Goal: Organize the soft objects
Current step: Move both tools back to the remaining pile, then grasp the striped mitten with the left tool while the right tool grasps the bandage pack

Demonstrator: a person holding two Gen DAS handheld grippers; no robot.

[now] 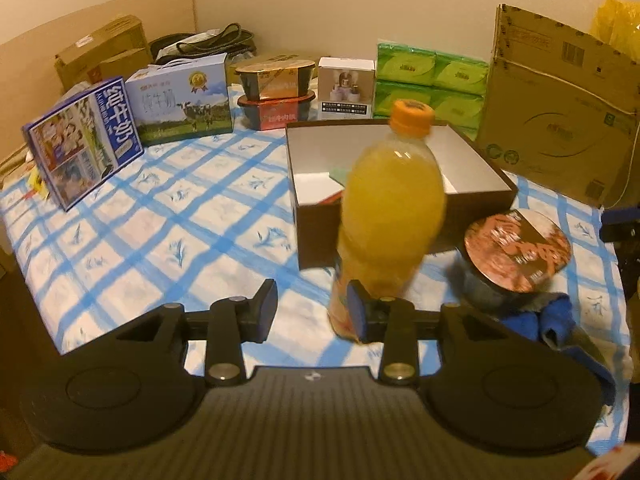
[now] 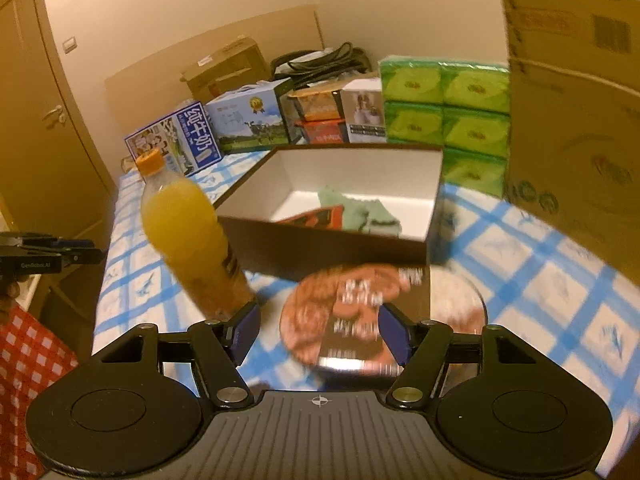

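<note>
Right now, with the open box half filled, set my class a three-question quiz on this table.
1. True or false: the orange bottle has its cap on.
2. What lies inside the open box: A) green cloth, B) a spoon, C) nothing?
3. What round item sits between the bottle and the blue cloth?

Key: 1 true; 2 A; 3 the noodle cup.

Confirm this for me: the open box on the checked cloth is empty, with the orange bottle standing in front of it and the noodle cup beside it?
Not quite: the open box is not empty. The right wrist view shows a green cloth and a red item lying inside. The rest holds: the orange bottle stands in front, the noodle cup beside it.
</note>
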